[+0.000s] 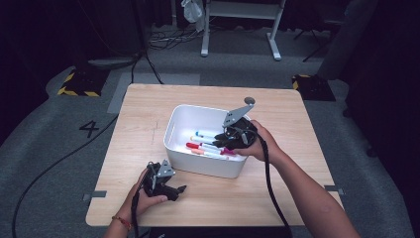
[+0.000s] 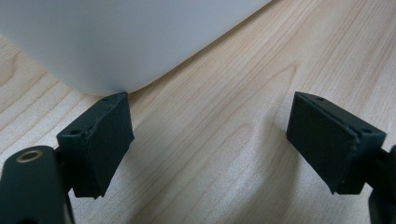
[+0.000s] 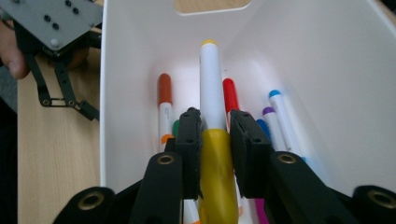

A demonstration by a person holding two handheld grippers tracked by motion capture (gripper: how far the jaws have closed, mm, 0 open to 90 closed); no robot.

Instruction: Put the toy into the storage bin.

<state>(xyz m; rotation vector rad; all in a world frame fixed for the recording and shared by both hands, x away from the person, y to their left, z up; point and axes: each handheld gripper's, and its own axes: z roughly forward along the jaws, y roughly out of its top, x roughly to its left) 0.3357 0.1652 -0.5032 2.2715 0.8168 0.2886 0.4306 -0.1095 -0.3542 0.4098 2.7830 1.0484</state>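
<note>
Both grippers are black, each topped by a grey three-cornered plate dotted with small holes. The left gripper [image 1: 179,189] has square black pads and brass-ringed pivots; the right gripper [image 3: 214,140] trails a thick black cable. The person's forearms are unsleeved, with a red-and-gold bracelet [image 1: 122,221] on the left wrist.

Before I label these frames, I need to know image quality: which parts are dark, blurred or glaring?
High view: the room is dark around the lit table. Left gripper view: the white bin is soft and out of focus. Right gripper view: the yellow marker is sharp, and the bin's floor glares.
</note>
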